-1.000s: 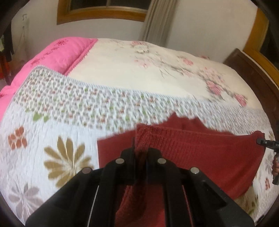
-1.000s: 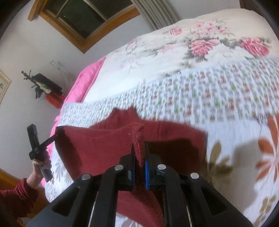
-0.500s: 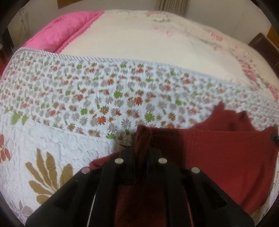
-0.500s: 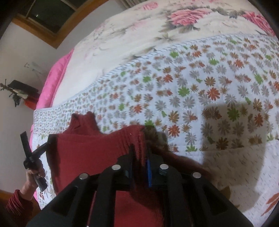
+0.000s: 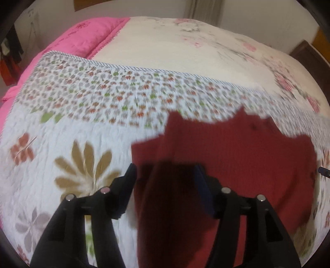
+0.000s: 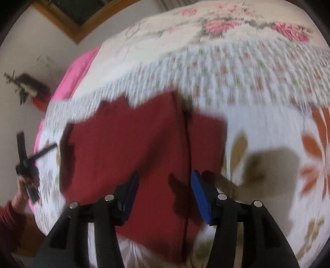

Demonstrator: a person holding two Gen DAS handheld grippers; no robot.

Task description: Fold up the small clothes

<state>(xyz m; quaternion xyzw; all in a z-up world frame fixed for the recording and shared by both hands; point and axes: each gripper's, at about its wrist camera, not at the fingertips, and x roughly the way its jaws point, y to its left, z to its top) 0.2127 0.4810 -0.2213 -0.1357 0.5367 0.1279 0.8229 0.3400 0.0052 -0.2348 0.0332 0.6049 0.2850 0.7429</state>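
Wide bed (image 5: 165, 51) filling the room, white flower-print quilt (image 5: 61, 127) across its near part, cream rose-print cover (image 6: 165, 41) beyond the quilt, pink blanket (image 5: 86, 37) at the bed's far left, wood-framed window (image 6: 82, 18) and curtain (image 5: 202, 9) on the pale wall (image 5: 144, 8) behind the bed

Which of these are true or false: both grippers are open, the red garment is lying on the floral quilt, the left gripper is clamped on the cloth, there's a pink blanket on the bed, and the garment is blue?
1. Both grippers are open. True: the left gripper and the right gripper each show spread jaws with nothing pinched between them.
2. The red garment lies on the floral quilt. True.
3. The left gripper is clamped on the cloth. False: its jaws stand apart, with the garment below them.
4. A pink blanket is on the bed. True: it lies at the far left side.
5. The garment is blue. False: it is dark red; only the finger pads are blue.
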